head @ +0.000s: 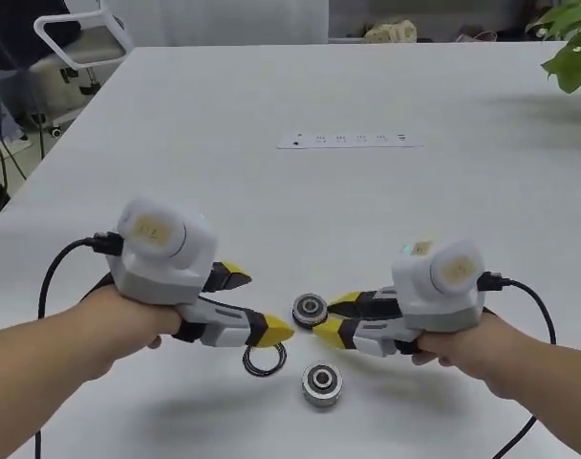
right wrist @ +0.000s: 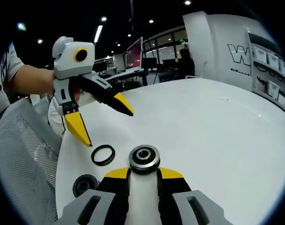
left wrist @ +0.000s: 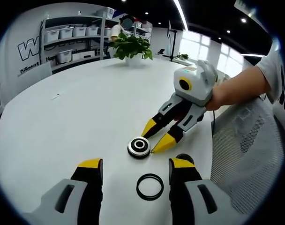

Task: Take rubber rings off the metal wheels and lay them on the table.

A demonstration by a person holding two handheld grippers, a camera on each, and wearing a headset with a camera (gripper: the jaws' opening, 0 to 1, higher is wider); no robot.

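Note:
Two metal wheels and one loose black rubber ring (head: 264, 359) lie on the white table (head: 271, 172). One wheel (head: 310, 309) sits just off the tips of my right gripper (head: 327, 318), whose jaws stand slightly apart; in the right gripper view that wheel (right wrist: 144, 158) is right in front of the yellow tips of the right gripper (right wrist: 145, 173). The second wheel (head: 321, 381) lies nearer me and looks dark-rimmed (right wrist: 85, 185). My left gripper (head: 262, 306) is open above the ring (left wrist: 149, 186), which lies between the spread jaws of the left gripper (left wrist: 136, 164).
A recessed socket strip (head: 348, 141) sits mid-table. A potted plant (head: 568, 48) stands at the far right corner and a chair (head: 80, 48) at the far left. A mesh chair back (left wrist: 255, 140) is close behind the table's near edge.

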